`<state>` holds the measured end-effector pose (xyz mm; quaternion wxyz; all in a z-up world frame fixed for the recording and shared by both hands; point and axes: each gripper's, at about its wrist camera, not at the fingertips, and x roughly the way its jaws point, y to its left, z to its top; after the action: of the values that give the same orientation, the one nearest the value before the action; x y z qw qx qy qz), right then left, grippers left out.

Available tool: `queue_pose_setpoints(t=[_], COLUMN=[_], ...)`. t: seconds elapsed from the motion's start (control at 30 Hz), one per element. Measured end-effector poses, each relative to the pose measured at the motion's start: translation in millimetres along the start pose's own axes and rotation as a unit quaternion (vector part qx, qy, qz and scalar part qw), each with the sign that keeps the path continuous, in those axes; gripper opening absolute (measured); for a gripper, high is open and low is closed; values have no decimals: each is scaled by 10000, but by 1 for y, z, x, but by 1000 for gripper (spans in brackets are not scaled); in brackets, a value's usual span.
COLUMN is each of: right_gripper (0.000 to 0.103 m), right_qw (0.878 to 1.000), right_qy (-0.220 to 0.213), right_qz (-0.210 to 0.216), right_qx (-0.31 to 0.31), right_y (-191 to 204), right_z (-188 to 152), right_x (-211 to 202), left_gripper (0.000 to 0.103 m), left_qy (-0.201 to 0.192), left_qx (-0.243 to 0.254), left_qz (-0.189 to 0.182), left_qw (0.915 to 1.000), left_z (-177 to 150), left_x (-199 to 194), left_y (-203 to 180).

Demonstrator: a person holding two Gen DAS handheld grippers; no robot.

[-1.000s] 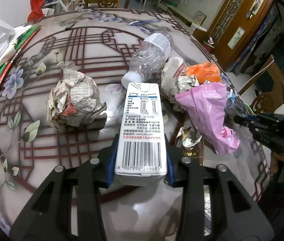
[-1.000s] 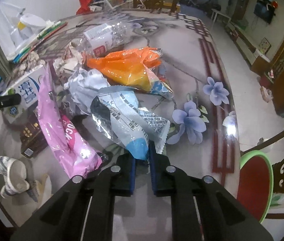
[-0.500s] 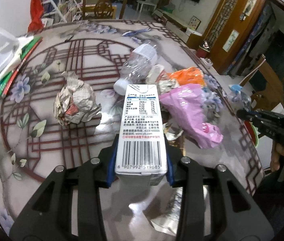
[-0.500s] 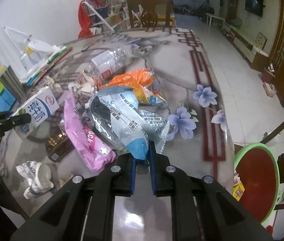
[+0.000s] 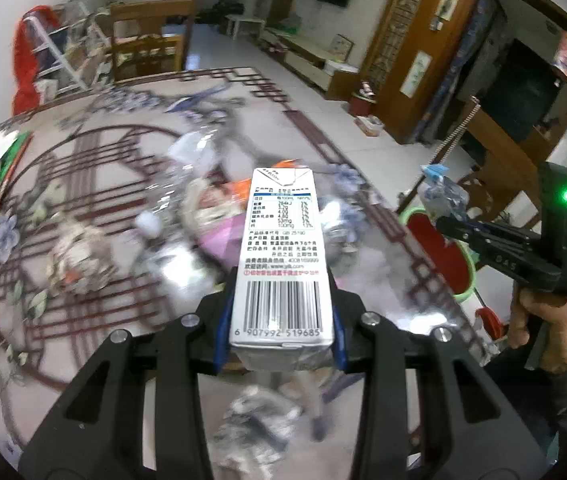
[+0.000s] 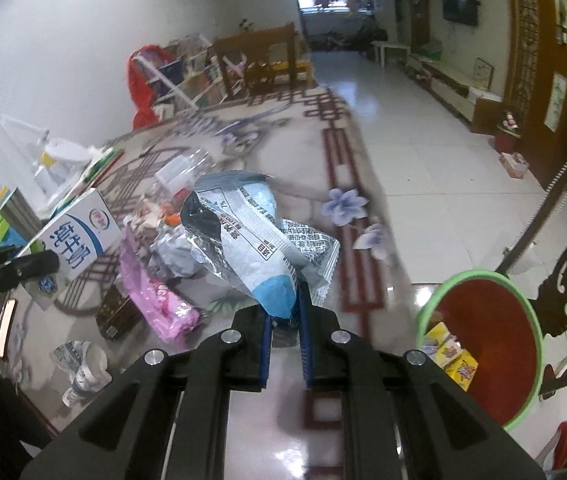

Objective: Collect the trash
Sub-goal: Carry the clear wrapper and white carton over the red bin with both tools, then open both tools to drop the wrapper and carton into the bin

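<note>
- One milk carton, white with blue print, is clamped between the blue pads of the left gripper and held above the table. Its upturned face shows a nutrition table, the address "www.yili.com" and a barcode numbered 6 907992 519685.
- In the right wrist view the same carton shows large blue Chinese characters for "pure milk" and a small round logo.
- On the table lie one pink bag with partly readable white letters, one clear plastic bottle, one crumpled blue-and-white paper cup and one dark flat packet.
- One crinkled silver snack wrapper, with a blue end and black Chinese print plus a barcode, is pinched by its lower edge in the right gripper, whose jaws are nearly together, above the table's right side.
- One red bin with a green rim stands on the floor to the right, with yellow packets inside.
</note>
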<state>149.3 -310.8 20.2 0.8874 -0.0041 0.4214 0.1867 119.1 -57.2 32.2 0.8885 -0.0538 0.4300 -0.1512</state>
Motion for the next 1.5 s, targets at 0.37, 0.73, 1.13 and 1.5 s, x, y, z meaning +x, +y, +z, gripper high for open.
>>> queue_pose_setpoints(t=[0.37,0.73,1.13,1.5], right_gripper=[11,11,11,11], right_qw=[9975,9882,9753,9690], right_qy=[-313,-324,-229,-58], right_qz=[-440,-713,-1024,-1058], right_qx=[456,1314,1945,2231], right_y=[-54,-124,-195,-222], right_z=[-6,-19,-28,-37], right_x=[-36,-56,-67,-60], left_gripper=[37,37,37,37], left_qy=[176,376,602,1055], left_qx=[454,866,843,582], left_qz=[-590,-1109,-1705,-2021], left_qw=[9971,9893,9799,9719], left_z=[25,44,66,74], left_x=[45,90,138,189], left_y=[-84,-160,-218,-246])
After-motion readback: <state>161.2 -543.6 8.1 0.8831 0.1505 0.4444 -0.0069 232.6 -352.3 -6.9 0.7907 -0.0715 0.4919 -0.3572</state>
